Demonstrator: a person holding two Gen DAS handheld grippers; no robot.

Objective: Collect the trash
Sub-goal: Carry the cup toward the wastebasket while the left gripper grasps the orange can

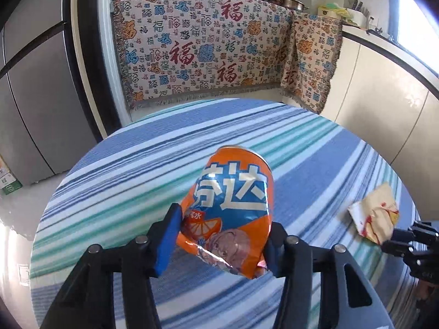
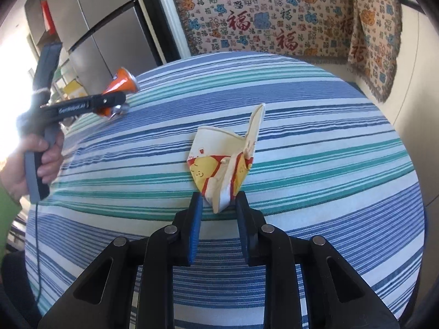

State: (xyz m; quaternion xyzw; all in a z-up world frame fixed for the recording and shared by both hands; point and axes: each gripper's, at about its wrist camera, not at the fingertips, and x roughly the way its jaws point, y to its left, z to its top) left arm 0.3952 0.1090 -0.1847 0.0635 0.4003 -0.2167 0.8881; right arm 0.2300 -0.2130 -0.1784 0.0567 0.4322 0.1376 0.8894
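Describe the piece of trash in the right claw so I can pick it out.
Look at the round table with the blue-and-white striped cloth. Near its middle, the right claw pinches the lower corner of a flattened paper cup. It is cream with red and yellow cartoon print, unlike the orange soda can in the left claw.

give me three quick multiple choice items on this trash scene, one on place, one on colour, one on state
1. Where does the crushed paper cup lie?
A on the striped tablecloth
B on the floor
C on the counter

2. Main colour of the crushed can?
A green
B orange
C black

3. The can is
A flat on the table
B lifted in the left gripper
C inside a bin

Key: A, the cup rests on the cloth at the right gripper; B, its body is orange; C is out and B holds, fingers clamp it above the cloth.
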